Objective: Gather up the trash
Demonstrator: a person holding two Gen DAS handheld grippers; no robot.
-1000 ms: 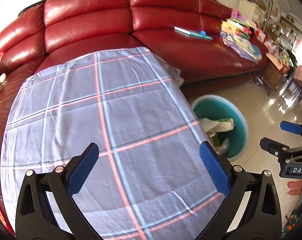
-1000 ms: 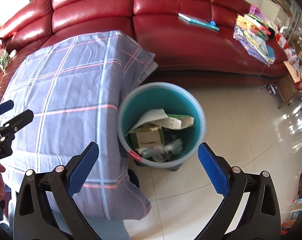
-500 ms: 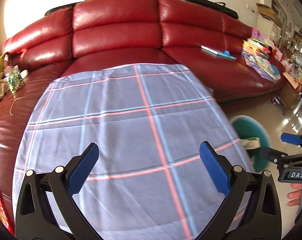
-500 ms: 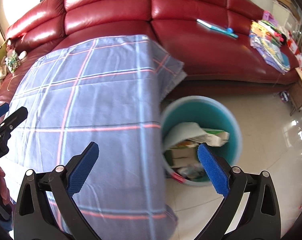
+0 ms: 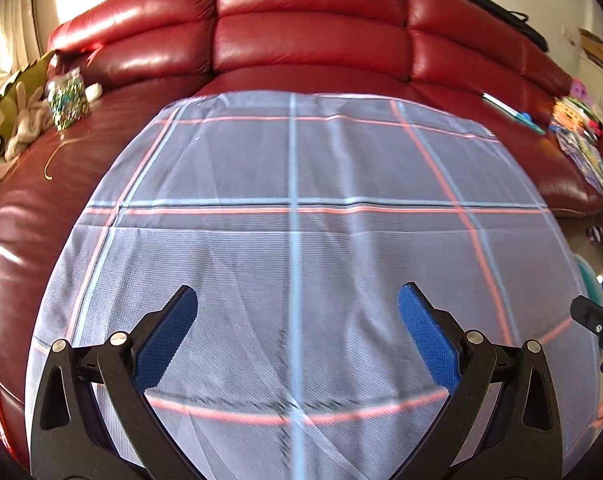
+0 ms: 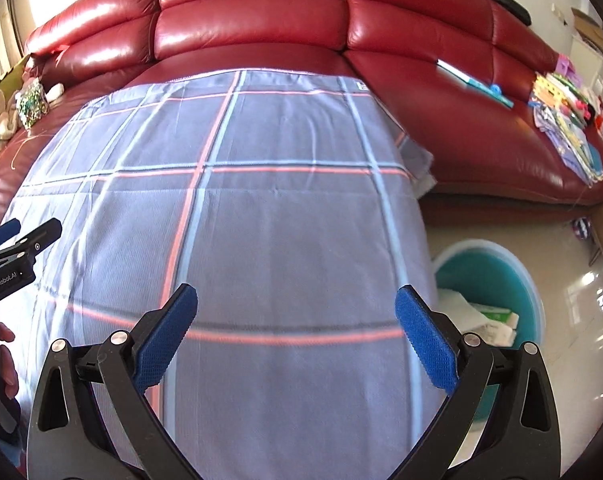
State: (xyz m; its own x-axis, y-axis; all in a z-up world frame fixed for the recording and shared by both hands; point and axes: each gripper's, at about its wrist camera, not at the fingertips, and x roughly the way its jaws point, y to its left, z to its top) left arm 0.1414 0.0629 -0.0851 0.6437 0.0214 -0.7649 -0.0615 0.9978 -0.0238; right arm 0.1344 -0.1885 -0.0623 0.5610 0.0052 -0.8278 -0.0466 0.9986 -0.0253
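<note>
A: Item one, left gripper (image 5: 297,306)?
B: Blue-padded fingers spread wide, nothing between them; it hangs over the plaid cloth (image 5: 293,240).

A: Item two, right gripper (image 6: 296,306)?
B: Likewise spread and empty, above the same cloth (image 6: 261,208), nearer its right edge. Its tips also show at the far right of the left wrist view.

A: The cloth itself?
B: Grey-blue with red and pale blue stripes, draped flat over a raised surface; bare of objects in both views.

A: Item three, the trash bin (image 6: 497,272)?
B: Teal, round, on the tiled floor just beside the cloth's right edge, in front of the sofa. Holds trash (image 6: 485,318): white paper and a green-and-white carton. Only a sliver of its rim (image 5: 587,280) shows in the left view.

A: Beyond the cloth?
B: Red leather sofa (image 5: 313,28). Left of the cloth: plush toys (image 5: 5,128) and a glittery bundle (image 5: 67,98). Right of the cloth: a blue-edged book (image 6: 475,78) and a stack of colourful papers (image 6: 569,128) on the seat.
</note>
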